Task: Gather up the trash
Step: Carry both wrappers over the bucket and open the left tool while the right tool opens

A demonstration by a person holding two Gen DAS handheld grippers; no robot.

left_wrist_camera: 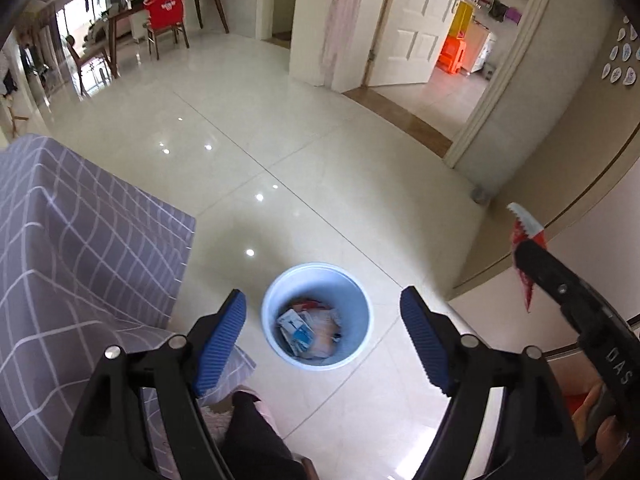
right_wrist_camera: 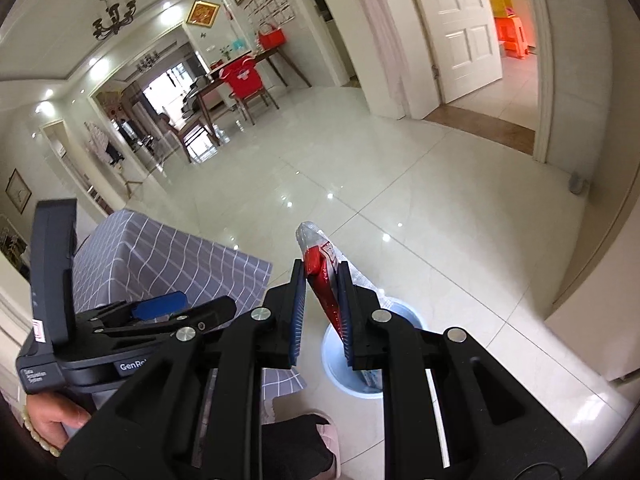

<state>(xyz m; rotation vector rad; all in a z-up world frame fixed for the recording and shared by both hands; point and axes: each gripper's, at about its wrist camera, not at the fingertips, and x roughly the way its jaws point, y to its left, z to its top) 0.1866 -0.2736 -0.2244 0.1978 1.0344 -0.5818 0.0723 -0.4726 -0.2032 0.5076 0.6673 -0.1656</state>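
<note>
A light blue trash bin stands on the tiled floor and holds several wrappers and papers. My left gripper is open and empty, high above the bin. My right gripper is shut on a red and clear snack wrapper and holds it in the air above the bin, which its fingers partly hide. In the left wrist view the right gripper shows at the right with the wrapper in it. The left gripper shows at the left of the right wrist view.
A table with a grey checked cloth stands left of the bin. My foot in a pink slipper is near the bin. An open white door and a doorway are at the far right. A dining table and red chair stand far back.
</note>
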